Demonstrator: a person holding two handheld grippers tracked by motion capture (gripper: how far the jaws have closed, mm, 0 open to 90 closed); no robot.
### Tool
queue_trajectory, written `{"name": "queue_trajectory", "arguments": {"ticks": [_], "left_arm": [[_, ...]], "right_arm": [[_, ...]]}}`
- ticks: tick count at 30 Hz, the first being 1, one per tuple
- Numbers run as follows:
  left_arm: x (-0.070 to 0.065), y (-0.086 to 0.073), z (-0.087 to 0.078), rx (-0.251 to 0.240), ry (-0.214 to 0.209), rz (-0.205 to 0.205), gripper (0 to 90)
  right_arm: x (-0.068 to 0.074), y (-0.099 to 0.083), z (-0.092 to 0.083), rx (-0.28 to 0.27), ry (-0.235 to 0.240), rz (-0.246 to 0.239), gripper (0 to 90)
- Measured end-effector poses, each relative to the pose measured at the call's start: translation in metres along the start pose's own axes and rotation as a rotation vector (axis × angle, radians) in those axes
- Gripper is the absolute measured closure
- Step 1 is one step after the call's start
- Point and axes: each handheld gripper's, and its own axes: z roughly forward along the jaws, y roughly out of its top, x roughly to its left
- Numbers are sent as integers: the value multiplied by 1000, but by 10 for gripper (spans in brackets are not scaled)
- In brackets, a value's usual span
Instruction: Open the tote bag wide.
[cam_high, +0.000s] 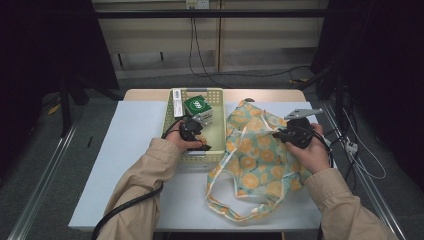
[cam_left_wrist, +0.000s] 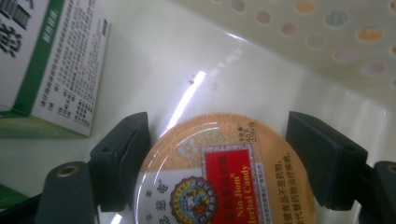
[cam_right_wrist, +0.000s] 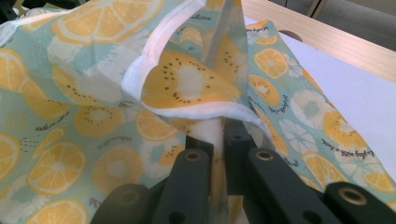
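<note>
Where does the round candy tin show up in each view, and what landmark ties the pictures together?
High view: the candy tin is mostly hidden under the left gripper, in the near end of the basket.
Left gripper view: bottom centre, between the open jaws.
Right gripper view: not in it; the fruit-print bag is there.
Shared landmark: the green-and-white box in the basket.

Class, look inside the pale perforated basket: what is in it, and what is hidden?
Inside the basket: a green-and-white box, a flat pack at its far left, and a round candy tin between the left gripper jaws. The hand hides the near floor.
</note>
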Motion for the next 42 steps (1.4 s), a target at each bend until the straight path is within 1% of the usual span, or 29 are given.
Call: {"name": "queue_trajectory", "arguments": {"ticks": [1,3,4,5,7,8,9,10,11,13,14,15,20,21,23,24,25,26,27,28,30,31,32,33,34,39,40,41,42], "left_arm": [[0,2,0,-8,-11,-11,234],[-3,6,3,-18,-22,-1,234],[-5,8,4,-24,-3,9,232],[-5,10,5,-36,-6,9,223],[-6,13,5,-54,12,9,137],[-5,13,3,-57,16,15,111],[-5,13,2,-68,8,5,109],[-4,12,0,-51,16,0,108],[-3,10,0,-58,4,-3,108],[-2,6,-1,-46,-5,-4,96],[-2,4,-3,-16,21,2,99],[2,1,-2,-3,-8,16,101],[3,-5,1,29,-21,5,109],[1,-4,0,43,12,10,117],[1,-4,0,24,-24,7,143],[1,-3,-1,24,-23,12,191],[2,-3,-1,26,-22,10,201],[1,-3,-1,28,-11,7,203],[0,-2,-1,31,17,14,204],[1,-2,-2,29,3,7,205],[1,1,-6,-11,15,-19,206],[1,3,-7,-45,21,-39,206],[3,6,-10,-56,32,-35,206],[2,8,-13,-73,34,-52,206],[2,12,-15,-88,34,-51,206],[-2,26,-25,-119,21,-57,206],[-5,28,-28,-106,48,-61,206],[-4,29,-29,-118,11,-61,207],[-6,31,-30,-147,6,-92,206]], "right_arm": [[0,0,0,0,0,-1,887],[0,0,1,2,1,1,887],[0,0,1,1,2,1,887],[0,0,1,0,4,2,887],[0,0,1,0,5,0,887],[0,0,0,-1,4,-1,886],[0,0,0,-1,4,-2,886],[0,0,0,-3,4,0,886],[-1,0,-1,-3,3,3,886],[-1,0,-1,-5,4,4,886],[-1,-1,0,-4,5,4,886],[-1,-1,0,-4,4,3,887],[0,0,1,-3,3,-2,886],[0,0,1,-2,4,-2,886],[0,0,1,-3,2,-2,887],[0,0,1,-2,1,-2,886],[0,0,0,-3,1,-3,887],[0,0,0,-4,0,-2,887],[0,0,0,-4,0,-2,887],[0,0,-1,-4,0,-2,886],[0,0,-1,-4,-1,-2,886],[0,0,-2,-4,-2,0,887],[0,0,-2,-5,-2,0,887],[0,0,-2,-5,-2,3,887],[-1,0,-2,-5,-1,3,886],[0,0,-1,-6,0,0,886],[0,0,-1,-5,2,0,887],[0,0,-1,-3,1,0,887],[0,0,-1,-5,2,1,886]]}}
